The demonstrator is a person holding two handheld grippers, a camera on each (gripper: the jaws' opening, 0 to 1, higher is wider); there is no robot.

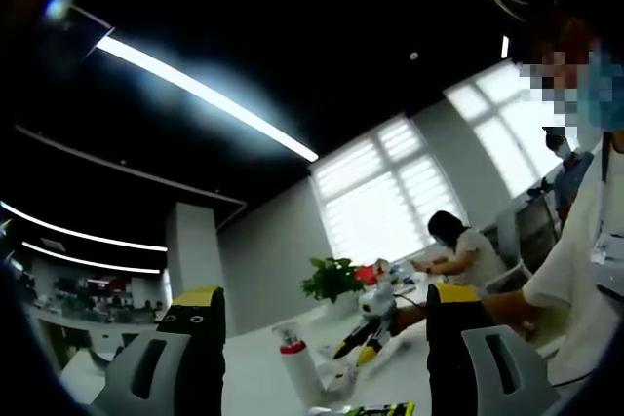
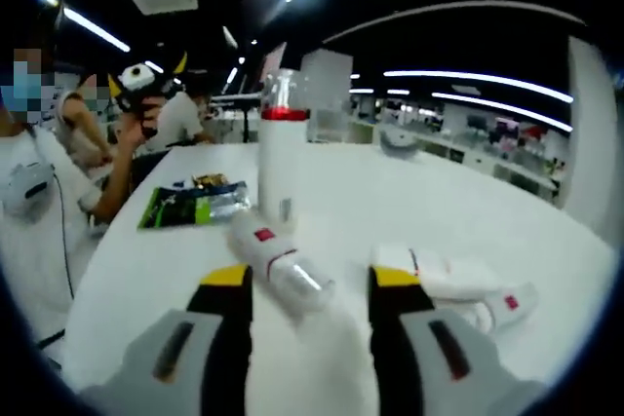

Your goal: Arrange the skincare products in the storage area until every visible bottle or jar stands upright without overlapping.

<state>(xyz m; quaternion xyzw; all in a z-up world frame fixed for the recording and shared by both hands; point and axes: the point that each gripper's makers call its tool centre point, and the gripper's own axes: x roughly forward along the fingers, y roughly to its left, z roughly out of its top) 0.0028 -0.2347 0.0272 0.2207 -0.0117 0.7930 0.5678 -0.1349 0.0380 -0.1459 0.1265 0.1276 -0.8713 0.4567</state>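
Note:
A white bottle with a red band point(image 2: 283, 143) stands upright on the white table point(image 2: 409, 202); the left gripper view has it low between the jaws point(image 1: 292, 362). A second white bottle point(image 2: 278, 265) lies on its side, its near end reaching between the wide-apart jaws of my right gripper point(image 2: 310, 278), which is open. More white tubes with red marks point(image 2: 444, 275) lie flat to the right. My left gripper point(image 1: 325, 299) is open, tilted up toward the ceiling, holding nothing. It shows at the upper left point(image 2: 146, 80), and the right gripper shows beside the bottles point(image 1: 369, 323).
A green packet point(image 2: 190, 202) lies on the table left of the upright bottle. A person in white point(image 2: 39, 202) stands at the table's edge. Farther back are a potted plant point(image 1: 331, 278), a seated person point(image 1: 458, 250) and bright windows.

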